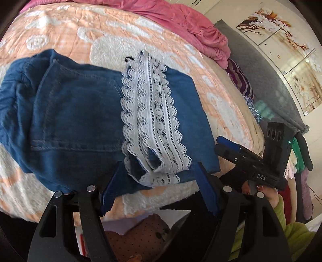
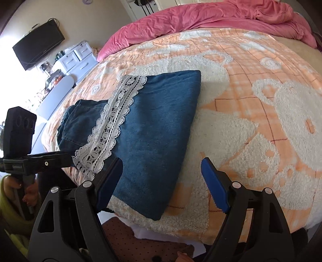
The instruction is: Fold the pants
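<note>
Blue denim pants (image 1: pixel 80 112) lie folded into a thick rectangle on an orange and white fleece blanket (image 1: pixel 112 30), with a white lace band (image 1: pixel 153 125) draped across them. My left gripper (image 1: pixel 159 189) stands open at the near edge, its blue pads either side of the lace end and not pressing on it. In the right wrist view the same pants (image 2: pixel 157 129) run away from the bed's front edge. My right gripper (image 2: pixel 163 184) is open, with the near corner of the fold lying between its pads, untouched. The right gripper (image 1: pixel 225 147) also shows at the pants' right side.
A crumpled pink duvet (image 2: pixel 201 16) covers the far end of the bed. A grey headboard (image 1: pixel 261 80) and heaped clothes (image 1: pixel 241 80) line the right side. A wall TV (image 2: pixel 38 44) and white drawers (image 2: pixel 78 56) stand beyond the bed. The bed's front edge is just below both grippers.
</note>
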Action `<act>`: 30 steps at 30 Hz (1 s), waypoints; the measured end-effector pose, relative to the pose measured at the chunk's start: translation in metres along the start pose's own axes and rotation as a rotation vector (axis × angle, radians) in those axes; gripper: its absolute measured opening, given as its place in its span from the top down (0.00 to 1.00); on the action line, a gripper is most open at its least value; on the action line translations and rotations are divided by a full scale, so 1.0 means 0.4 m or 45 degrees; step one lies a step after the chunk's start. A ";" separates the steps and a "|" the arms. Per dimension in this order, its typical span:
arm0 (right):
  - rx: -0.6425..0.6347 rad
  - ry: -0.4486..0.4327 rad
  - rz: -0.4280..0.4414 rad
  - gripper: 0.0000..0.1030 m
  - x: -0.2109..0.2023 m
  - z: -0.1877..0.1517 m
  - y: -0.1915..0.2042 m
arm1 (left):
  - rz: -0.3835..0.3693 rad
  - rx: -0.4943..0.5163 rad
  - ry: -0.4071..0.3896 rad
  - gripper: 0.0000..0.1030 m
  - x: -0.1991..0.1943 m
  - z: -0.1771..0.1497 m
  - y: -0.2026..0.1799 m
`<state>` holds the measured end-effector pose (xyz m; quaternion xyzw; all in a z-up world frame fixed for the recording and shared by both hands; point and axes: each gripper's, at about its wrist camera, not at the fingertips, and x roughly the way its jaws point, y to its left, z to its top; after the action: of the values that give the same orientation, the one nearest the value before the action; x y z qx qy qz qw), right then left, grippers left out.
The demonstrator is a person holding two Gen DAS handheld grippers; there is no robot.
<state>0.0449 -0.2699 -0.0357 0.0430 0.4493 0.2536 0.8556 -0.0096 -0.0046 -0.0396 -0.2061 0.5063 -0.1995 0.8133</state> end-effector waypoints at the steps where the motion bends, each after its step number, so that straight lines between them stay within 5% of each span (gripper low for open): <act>1: 0.001 0.003 0.003 0.29 0.001 -0.003 0.000 | 0.007 -0.007 0.005 0.33 0.006 0.000 -0.002; 5: 0.012 0.025 -0.007 0.29 0.007 -0.014 -0.010 | 0.000 -0.044 0.013 0.35 0.029 0.006 -0.004; 11: 0.018 0.033 -0.014 0.28 0.005 -0.022 -0.014 | 0.008 -0.020 0.017 0.79 0.076 0.012 -0.020; 14: -0.008 0.054 -0.020 0.28 0.010 -0.021 -0.003 | -0.027 -0.028 0.009 0.85 0.060 0.012 -0.012; 18: -0.075 0.016 0.014 0.28 -0.010 -0.013 0.033 | 0.034 0.035 -0.005 0.85 0.013 -0.008 0.001; 23: -0.144 0.073 -0.088 0.28 0.025 -0.020 0.050 | 0.038 -0.024 0.034 0.83 0.035 -0.020 0.038; 28: -0.173 0.114 -0.140 0.29 0.043 -0.042 0.047 | 0.112 0.064 -0.058 0.82 -0.016 0.000 0.010; 30: -0.214 0.128 -0.174 0.29 0.052 -0.048 0.053 | 0.180 0.122 -0.052 0.64 -0.007 -0.001 -0.003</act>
<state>0.0310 -0.2446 -0.0561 -0.0724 0.4706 0.2334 0.8478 -0.0111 -0.0042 -0.0372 -0.1347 0.4928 -0.1613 0.8444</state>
